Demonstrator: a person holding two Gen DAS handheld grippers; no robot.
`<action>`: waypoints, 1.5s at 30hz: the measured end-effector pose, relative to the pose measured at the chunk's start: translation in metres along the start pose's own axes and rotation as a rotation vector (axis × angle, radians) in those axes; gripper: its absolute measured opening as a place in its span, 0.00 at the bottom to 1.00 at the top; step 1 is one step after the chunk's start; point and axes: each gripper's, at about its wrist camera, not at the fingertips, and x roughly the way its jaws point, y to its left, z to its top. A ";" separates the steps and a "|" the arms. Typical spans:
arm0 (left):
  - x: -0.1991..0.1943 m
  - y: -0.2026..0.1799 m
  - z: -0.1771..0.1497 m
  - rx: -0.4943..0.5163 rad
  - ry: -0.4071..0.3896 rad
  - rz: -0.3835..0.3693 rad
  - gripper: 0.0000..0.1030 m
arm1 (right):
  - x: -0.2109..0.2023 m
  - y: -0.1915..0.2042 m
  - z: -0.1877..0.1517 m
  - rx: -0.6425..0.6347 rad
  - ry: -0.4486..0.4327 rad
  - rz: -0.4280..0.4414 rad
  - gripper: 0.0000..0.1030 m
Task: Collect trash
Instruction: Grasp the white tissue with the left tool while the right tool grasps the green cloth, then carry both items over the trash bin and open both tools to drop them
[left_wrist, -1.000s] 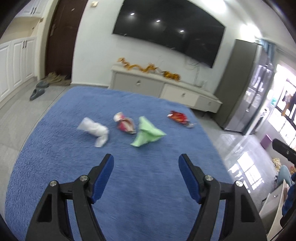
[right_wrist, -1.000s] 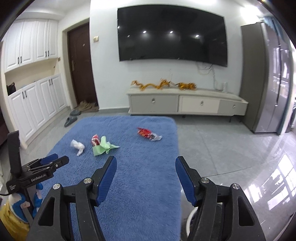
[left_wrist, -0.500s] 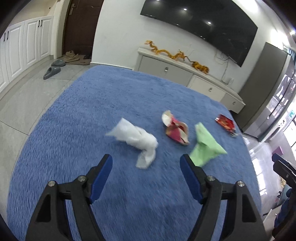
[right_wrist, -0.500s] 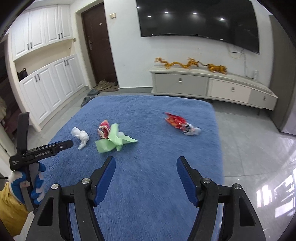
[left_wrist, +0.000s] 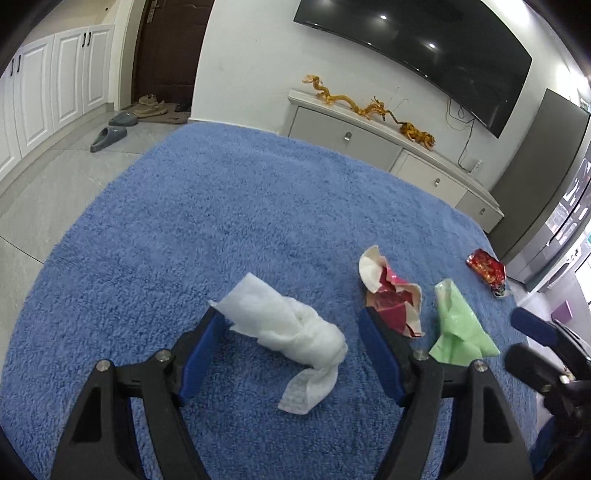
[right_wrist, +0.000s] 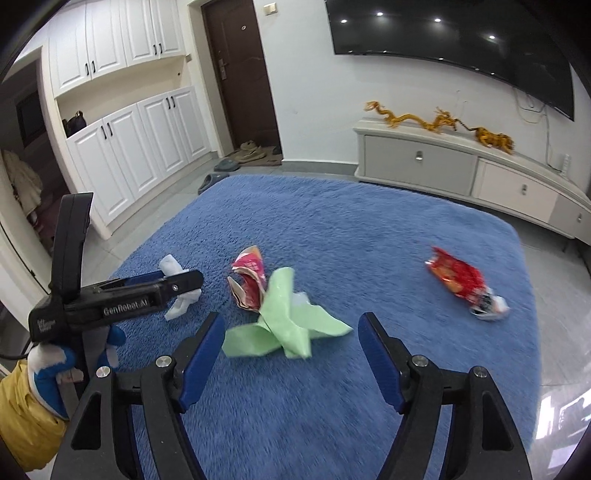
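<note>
Four pieces of trash lie on a blue rug (left_wrist: 221, 221). A crumpled white tissue (left_wrist: 295, 332) sits between the fingers of my left gripper (left_wrist: 291, 321), which is open; its pads do not press on the tissue. Right of it are a red-and-white wrapper (left_wrist: 391, 299), a green paper (left_wrist: 458, 328) and a red snack bag (left_wrist: 487, 271). My right gripper (right_wrist: 291, 325) has its jaws opening, with the green paper (right_wrist: 288, 325) lying loose between its fingertips. The wrapper (right_wrist: 249, 280), the snack bag (right_wrist: 458, 280) and the tissue (right_wrist: 173, 266) also show there, with the left gripper (right_wrist: 177, 282) over the tissue.
A low white TV cabinet (left_wrist: 369, 144) with golden dragon figures stands beyond the rug under a wall TV. Slippers (left_wrist: 109, 134) lie by a dark door. White cupboards (right_wrist: 147, 140) line the left wall. A gloved hand with a yellow sleeve (right_wrist: 48, 376) holds the left gripper.
Both grippers came forward and down toward the rug. The tissue now lies between the left fingers and the green paper between the right fingers. The right jaws stand a little wider.
</note>
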 end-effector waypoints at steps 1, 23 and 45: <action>-0.001 0.000 0.000 0.000 -0.010 -0.006 0.71 | 0.006 0.002 0.001 -0.005 0.007 0.003 0.70; -0.005 -0.019 -0.003 0.085 -0.015 -0.041 0.26 | 0.004 0.000 -0.023 0.005 0.063 0.006 0.30; -0.187 -0.081 -0.040 0.196 -0.224 -0.288 0.25 | -0.221 -0.001 -0.077 0.160 -0.220 -0.200 0.30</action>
